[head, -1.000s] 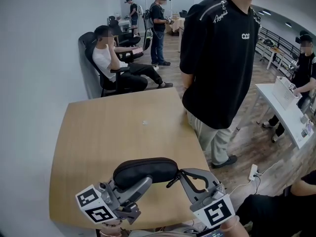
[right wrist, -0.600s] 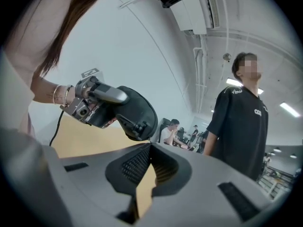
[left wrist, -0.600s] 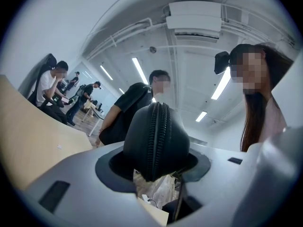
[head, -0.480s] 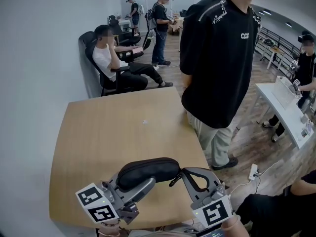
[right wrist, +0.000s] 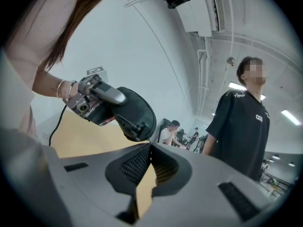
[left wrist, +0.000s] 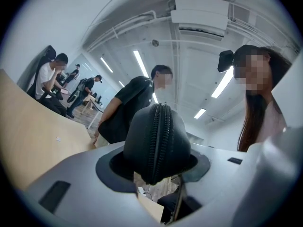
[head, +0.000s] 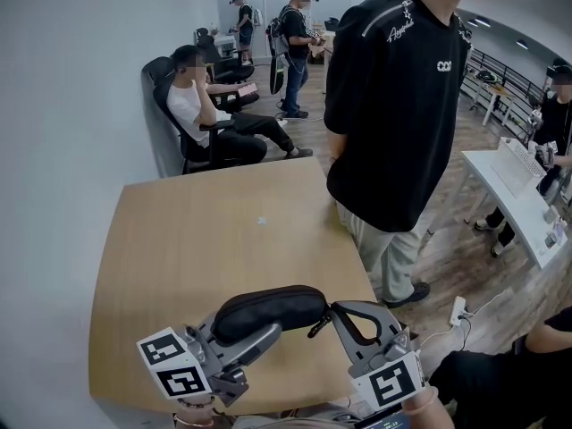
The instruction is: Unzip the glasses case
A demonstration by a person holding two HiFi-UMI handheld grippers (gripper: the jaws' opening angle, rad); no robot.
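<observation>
Black glasses case [head: 268, 309], soft-shelled and oval, is held up off the wooden table [head: 206, 231] above its near edge, lying roughly level and crosswise in the head view. The left gripper [head: 253, 332] is clamped round the case's left half, one grey finger [head: 259, 338] showing across its front. In the left gripper view the case [left wrist: 158, 143] sits squeezed between the two padded jaws, its rounded end toward the camera and the closed zipper [left wrist: 157, 136] running straight up its middle. The right gripper [head: 332, 311] reaches in from the right with its tip at the case's right end. In the right gripper view its jaws are pressed together at the tips [right wrist: 150, 148], just below the case [right wrist: 137, 110] and its small zipper pull [right wrist: 137, 126]; whether the pull is caught between them cannot be told. A person in a black T-shirt [head: 398, 105] stands at the table's far right corner, and another person sits in a chair [head: 201, 105] by the wall beyond it.
</observation>
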